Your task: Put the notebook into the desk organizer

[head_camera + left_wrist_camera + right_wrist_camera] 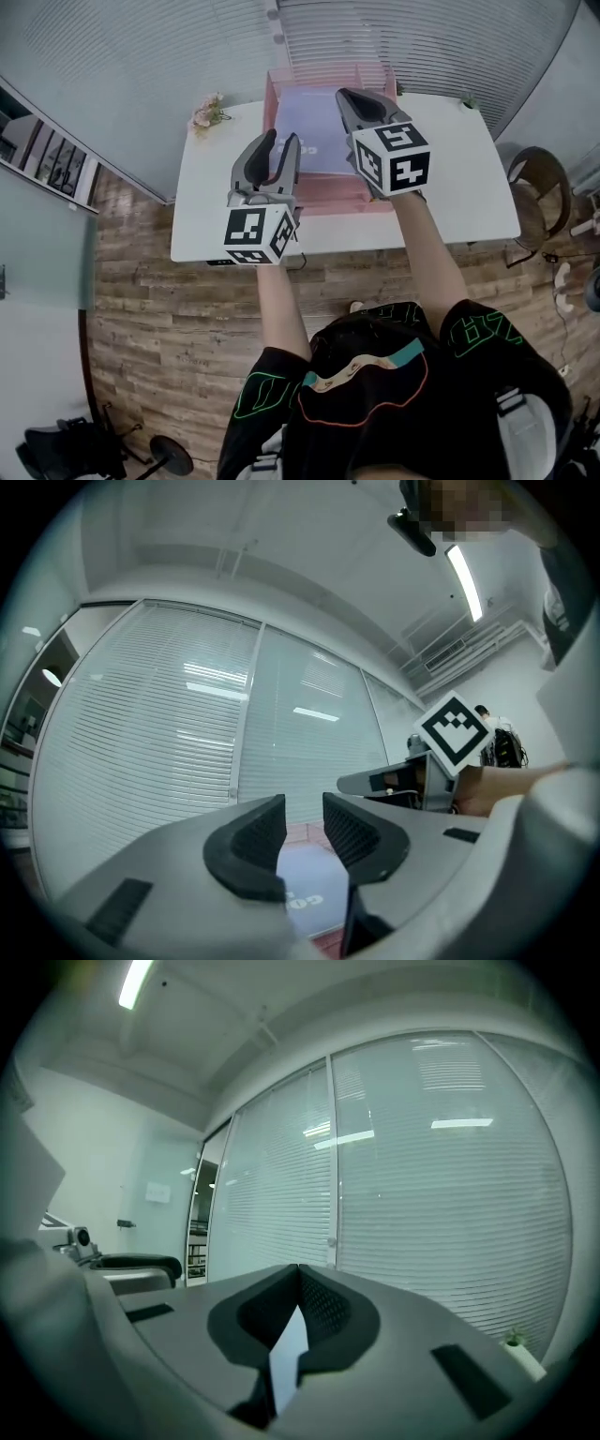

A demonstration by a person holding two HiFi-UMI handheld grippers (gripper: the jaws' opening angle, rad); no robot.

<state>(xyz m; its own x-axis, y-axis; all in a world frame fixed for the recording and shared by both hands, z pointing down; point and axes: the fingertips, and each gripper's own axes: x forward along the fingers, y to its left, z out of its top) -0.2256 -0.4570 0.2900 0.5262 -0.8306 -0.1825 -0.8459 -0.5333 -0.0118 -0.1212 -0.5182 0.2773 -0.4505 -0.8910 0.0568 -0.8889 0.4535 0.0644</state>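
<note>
A lavender notebook point(314, 127) lies flat in the pink desk organizer point(330, 200) at the back middle of the white table point(450, 187). My left gripper point(281, 141) hovers by the notebook's left edge, open, with a narrow gap and nothing between its jaws. In the left gripper view the notebook point(314, 885) shows below that gripper point(302, 822). My right gripper point(349, 96) is raised over the notebook's right part, shut, its tips meeting with nothing in them. In the right gripper view that gripper point(298, 1274) points level at the window blinds.
A small bunch of flowers point(208, 111) sits at the table's back left corner, a small plant point(469, 101) at the back right. A chair point(536, 178) stands right of the table. Glass walls with blinds close in behind; the floor is wood planks.
</note>
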